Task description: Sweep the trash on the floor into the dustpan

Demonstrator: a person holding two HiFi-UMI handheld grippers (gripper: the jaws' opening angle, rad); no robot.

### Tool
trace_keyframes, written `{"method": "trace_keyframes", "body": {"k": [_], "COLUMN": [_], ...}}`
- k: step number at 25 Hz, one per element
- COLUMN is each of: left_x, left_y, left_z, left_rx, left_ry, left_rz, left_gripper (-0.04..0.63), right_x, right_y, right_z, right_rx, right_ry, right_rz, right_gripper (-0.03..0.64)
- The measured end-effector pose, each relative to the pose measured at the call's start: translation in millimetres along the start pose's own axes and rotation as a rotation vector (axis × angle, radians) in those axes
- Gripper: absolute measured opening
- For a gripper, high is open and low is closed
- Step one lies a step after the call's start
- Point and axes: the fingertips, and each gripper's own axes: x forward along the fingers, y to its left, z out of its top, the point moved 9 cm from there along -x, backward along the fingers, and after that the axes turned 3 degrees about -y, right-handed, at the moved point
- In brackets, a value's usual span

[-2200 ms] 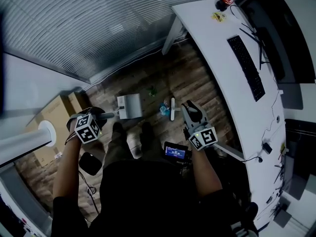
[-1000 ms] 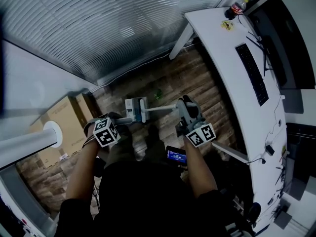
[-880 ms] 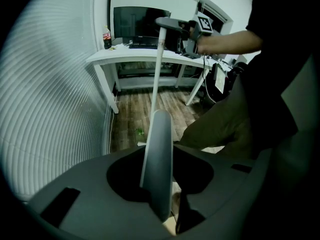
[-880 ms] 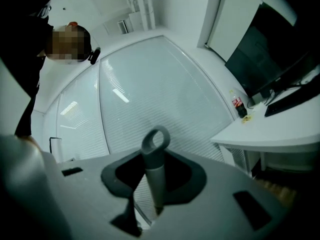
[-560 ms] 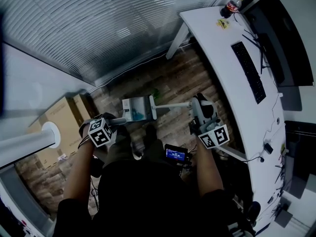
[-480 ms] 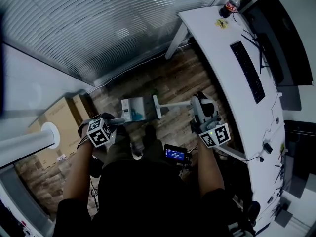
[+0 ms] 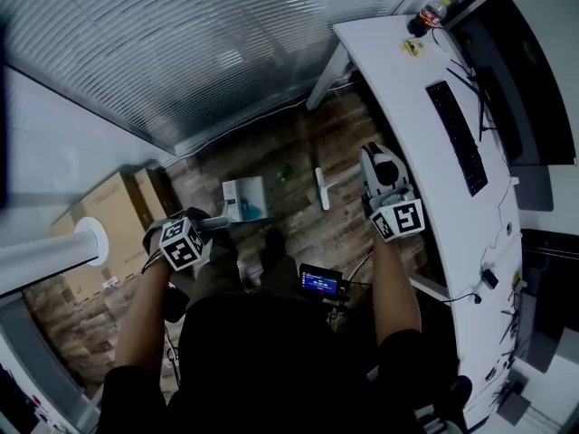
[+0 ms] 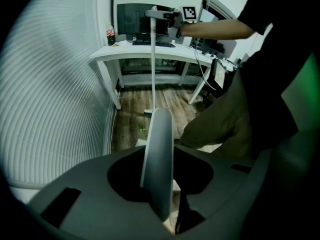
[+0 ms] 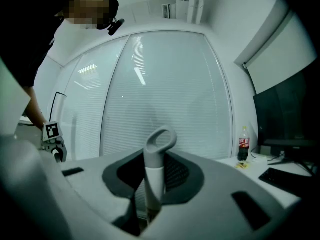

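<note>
My left gripper [image 7: 192, 227] is shut on the grey handle [image 8: 157, 164] of the white dustpan [image 7: 245, 197]. The dustpan rests on the wood floor with a blue scrap [image 7: 255, 210] inside it. My right gripper [image 7: 380, 165] is shut on the looped top of the broom handle [image 9: 159, 159] and points level. The broom head [image 7: 321, 188] hangs to the right of the dustpan, apart from it. A small green scrap [image 7: 285, 172] lies on the floor between the two, a little farther from me. In the left gripper view the broom pole [image 8: 151, 59] stands upright.
A white desk [image 7: 425, 143] with a keyboard [image 7: 457, 125], a monitor and a cola bottle [image 7: 434, 12] curves along the right. Slatted blinds [image 7: 181, 52] close off the far side. Cardboard boxes [image 7: 127, 206] stand at the left. My feet are just behind the dustpan.
The broom pushed the blue scrap into the dustpan, then my right gripper drew it back to the right and rolled. The left gripper and dustpan barely moved.
</note>
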Motion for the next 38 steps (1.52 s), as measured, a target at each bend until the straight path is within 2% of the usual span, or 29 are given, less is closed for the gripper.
{"method": "trace_keyframes", "body": {"k": [6, 10, 13, 17, 23, 38], "left_x": [-4, -5, -6, -5, 0, 1], "left_y": [-5, -8, -9, -7, -6, -6], "left_z": [-10, -16, -20, -22, -14, -14], "left_rx": [-0.077, -0.138, -0.159, -0.175, -0.199, -0.201], "left_ry": [-0.015, -0.026, -0.028, -0.037, -0.060, -0.063], "left_rz": [0.017, 0.020, 0.013, 0.009, -0.008, 0.002], "left_gripper": [0.089, 0.089, 0.087, 0.086, 0.083, 0.075], "right_x": [18, 30, 34, 41, 40, 39], "right_y": [-12, 9, 31, 56, 77, 116], "right_z": [-21, -51, -67, -71, -71, -65], "right_rx": [-0.024, -0.036, 0.020, 0.119, 0.228, 0.327], "right_ry": [0.006, 0.045, 0.041, 0.015, -0.005, -0.009], "right_rz": [-0.006, 0.061, 0.095, 0.132, 0.125, 0.170], "right_gripper": [0.071, 0.071, 0.071, 0.080, 0.097, 0.107]}}
